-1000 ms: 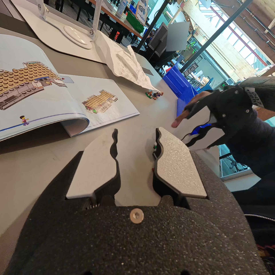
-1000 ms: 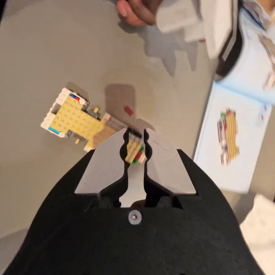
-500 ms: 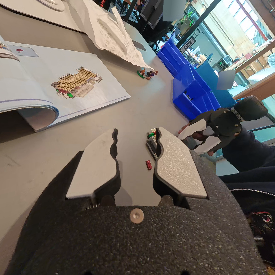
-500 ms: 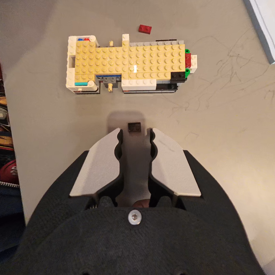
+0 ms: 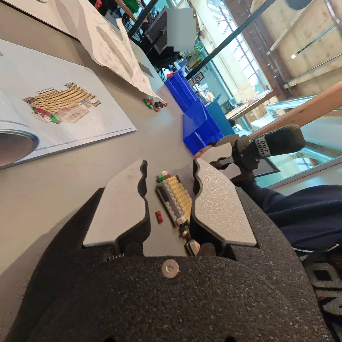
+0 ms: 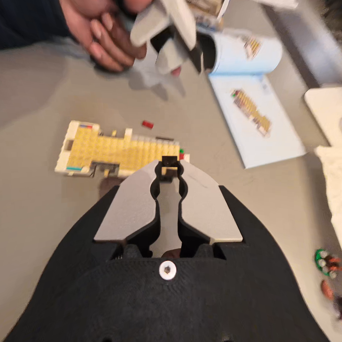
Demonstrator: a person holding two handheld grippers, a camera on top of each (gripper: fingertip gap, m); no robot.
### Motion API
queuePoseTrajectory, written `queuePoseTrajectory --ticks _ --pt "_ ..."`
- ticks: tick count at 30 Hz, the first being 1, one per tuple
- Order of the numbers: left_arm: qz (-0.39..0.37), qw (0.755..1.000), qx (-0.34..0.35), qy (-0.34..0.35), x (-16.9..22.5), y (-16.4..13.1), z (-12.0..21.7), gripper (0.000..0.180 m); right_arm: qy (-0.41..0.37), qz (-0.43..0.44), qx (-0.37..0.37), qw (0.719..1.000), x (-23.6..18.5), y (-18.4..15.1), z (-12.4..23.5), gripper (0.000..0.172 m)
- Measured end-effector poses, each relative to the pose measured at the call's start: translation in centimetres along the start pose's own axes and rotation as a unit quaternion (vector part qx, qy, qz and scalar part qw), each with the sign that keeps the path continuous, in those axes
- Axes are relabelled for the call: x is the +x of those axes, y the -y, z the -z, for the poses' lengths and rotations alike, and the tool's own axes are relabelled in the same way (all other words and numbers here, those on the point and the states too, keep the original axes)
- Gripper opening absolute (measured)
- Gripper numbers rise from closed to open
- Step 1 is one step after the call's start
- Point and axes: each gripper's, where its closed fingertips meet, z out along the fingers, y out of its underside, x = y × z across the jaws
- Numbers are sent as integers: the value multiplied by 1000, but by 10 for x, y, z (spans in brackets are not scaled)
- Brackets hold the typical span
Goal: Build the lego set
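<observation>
The fingers of the right gripper [image 6: 169, 162] were pinched on a small black brick [image 6: 169, 160], one pad pressed to each of its sides, and held it just above the right end of the brick model [image 6: 118, 149]. The left gripper [image 5: 169, 166] had its fingers spread apart, with the model's long edge showing between them untouched; this gripper hung low over the tabletop [image 5: 92, 175].

Judged from the layout, the model looked largely built: a long tan studded deck with white corners lay flat near the near edge of the tabletop. The black brick had not yet been seated on it. One small red brick [image 6: 148, 124] lay loose just beyond the model's far edge, so at least two pieces seemed left to place.

Counted: one model, one black brick in the grasp, one loose red brick, one open instruction booklet [image 6: 255, 118] toward the far right of the tabletop, one unfolded paper sheet [image 5: 114, 48] beyond it, and one small cluster of figure parts [image 5: 155, 104] near the right edge, too small to count singly. Blue bins [image 5: 194, 118] stood off the tabletop's edge
</observation>
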Motion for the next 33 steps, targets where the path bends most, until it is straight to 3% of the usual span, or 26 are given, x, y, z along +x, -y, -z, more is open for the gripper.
queuePoseTrajectory --ticks 4,10,33 --pt "22 998 -51 -21 8 -9 -24 48 -4 -4 38 999 21 30 -25 16" --pt "46 995 -89 -29 6 -21 -36 47 -13 39 36 999 25 34 -48 16" --pt "-1 990 -140 -24 9 -43 -45 31 -40 98 26 994 6 26 -40 16"
